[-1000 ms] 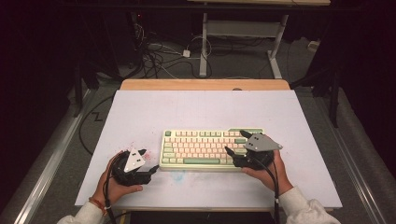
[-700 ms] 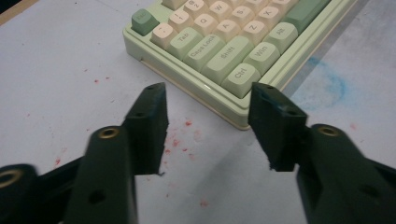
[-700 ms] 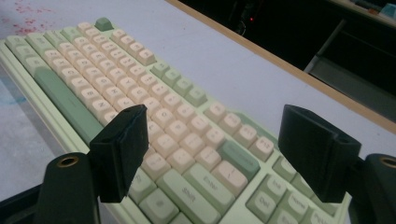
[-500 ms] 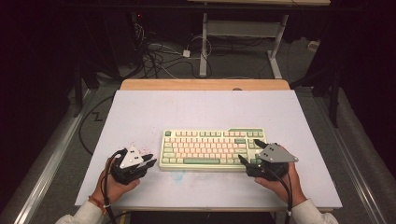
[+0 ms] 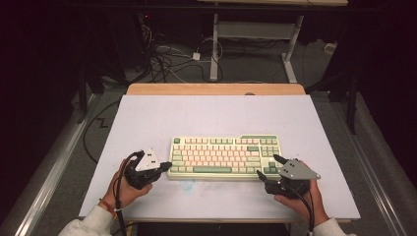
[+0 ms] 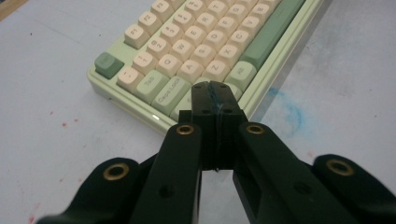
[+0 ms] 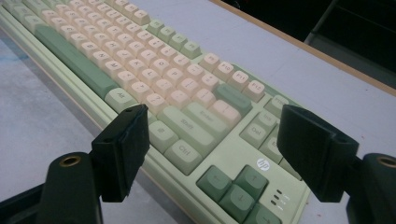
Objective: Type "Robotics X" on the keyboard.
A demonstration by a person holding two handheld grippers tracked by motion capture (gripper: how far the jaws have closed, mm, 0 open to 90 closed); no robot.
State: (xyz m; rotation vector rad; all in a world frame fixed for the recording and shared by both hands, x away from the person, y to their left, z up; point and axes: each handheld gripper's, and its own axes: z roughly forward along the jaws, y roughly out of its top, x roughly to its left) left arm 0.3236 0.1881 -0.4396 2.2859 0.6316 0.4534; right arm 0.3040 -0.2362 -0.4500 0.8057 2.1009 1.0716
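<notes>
A pale green keyboard (image 5: 221,157) with cream and green keys lies across the near middle of the table. My left gripper (image 5: 166,166) sits at its left end, low over the table. In the left gripper view the keyboard (image 6: 201,42) lies just beyond my left gripper (image 6: 215,100), whose jaws have just been closing and now meet with nothing between them. My right gripper (image 5: 267,165) stands open at the keyboard's near right corner. In the right gripper view its jaws (image 7: 212,112) spread wide in front of the keyboard (image 7: 140,60), clear of the keys.
The table top (image 5: 211,118) is a light grey sheet with a wooden strip (image 5: 216,89) along its far edge. A faint blue smudge (image 5: 189,186) marks the sheet just in front of the keyboard. Cables and a desk frame (image 5: 216,44) lie on the floor beyond.
My right gripper has drawn back from over the keyboard's right end toward the near right. My left gripper has edged toward the keyboard's left end, and its jaws have shut.
</notes>
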